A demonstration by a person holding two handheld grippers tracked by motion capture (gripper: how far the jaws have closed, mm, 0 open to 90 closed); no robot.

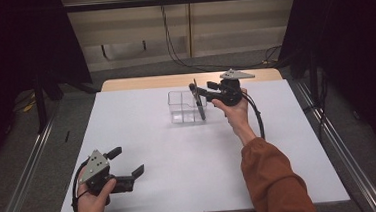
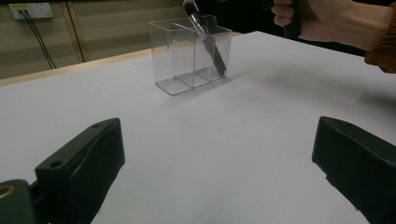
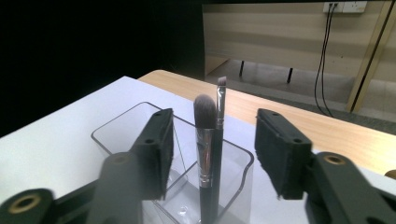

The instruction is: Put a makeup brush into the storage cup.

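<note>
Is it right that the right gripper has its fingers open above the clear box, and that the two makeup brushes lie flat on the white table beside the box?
Not quite. The right gripper is open above the clear box, but the two makeup brushes do not lie on the table: they stand inside the box, leaning in its end compartment, as the right gripper view shows.

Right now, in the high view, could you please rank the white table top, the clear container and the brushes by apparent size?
1. white table top, by far the largest.
2. clear container.
3. brushes, slim and dark, standing in the container's right-hand compartment.

white table [image 1: 153, 138], wall sockets [image 3: 343, 6], black cables [image 1: 171, 42]
</note>
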